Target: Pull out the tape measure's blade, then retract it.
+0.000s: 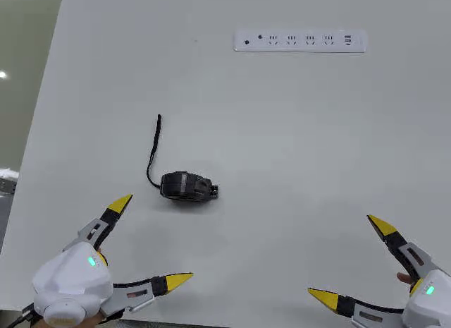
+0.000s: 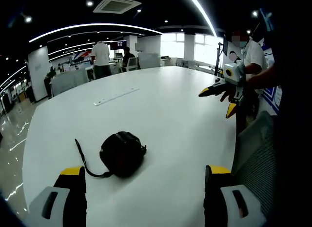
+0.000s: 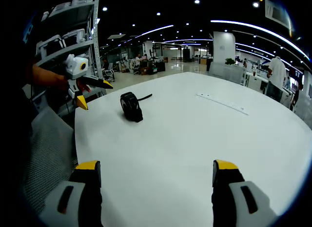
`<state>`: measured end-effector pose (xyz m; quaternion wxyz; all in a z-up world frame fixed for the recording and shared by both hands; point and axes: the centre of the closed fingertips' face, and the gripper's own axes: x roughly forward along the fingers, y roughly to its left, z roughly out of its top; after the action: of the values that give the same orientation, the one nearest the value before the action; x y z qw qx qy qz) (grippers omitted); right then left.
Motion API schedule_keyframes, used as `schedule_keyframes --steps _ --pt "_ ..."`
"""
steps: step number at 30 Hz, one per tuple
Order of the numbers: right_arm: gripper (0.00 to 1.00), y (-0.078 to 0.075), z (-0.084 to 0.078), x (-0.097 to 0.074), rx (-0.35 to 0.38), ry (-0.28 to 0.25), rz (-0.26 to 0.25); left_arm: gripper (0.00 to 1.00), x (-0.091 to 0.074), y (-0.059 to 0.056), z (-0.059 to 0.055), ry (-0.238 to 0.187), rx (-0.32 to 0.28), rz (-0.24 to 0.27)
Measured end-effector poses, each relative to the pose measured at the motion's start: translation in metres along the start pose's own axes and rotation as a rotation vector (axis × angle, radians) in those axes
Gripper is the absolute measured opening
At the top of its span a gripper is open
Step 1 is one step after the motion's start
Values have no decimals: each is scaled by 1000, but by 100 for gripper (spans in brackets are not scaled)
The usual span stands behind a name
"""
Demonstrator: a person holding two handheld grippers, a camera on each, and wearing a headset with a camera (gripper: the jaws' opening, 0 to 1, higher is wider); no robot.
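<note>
Both the left gripper (image 1: 155, 238) and right gripper (image 1: 343, 256) gape wide and empty, while the tape measure (image 1: 187, 186) lies on the table (image 1: 282, 130) nearer the left, likely hard, dense and slick, so best clamped across its flat sides.

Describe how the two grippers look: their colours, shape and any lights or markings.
Both look alike. The left gripper and the right gripper each have a rounded white body with a small green light. Each has two long tapering jaws: pale grey with a slot near the body, then black, ending in pointed yellow tips. The person wears a white top.
</note>
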<state>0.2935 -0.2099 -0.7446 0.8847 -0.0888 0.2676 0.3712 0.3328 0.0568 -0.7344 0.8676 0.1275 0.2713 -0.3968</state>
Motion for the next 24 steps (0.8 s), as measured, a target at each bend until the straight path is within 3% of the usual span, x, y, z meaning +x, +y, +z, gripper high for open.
schedule_keyframes --steps 24 --pt "93 -9 13 19 -67 6 64 96 22 11 5 56 77 -90"
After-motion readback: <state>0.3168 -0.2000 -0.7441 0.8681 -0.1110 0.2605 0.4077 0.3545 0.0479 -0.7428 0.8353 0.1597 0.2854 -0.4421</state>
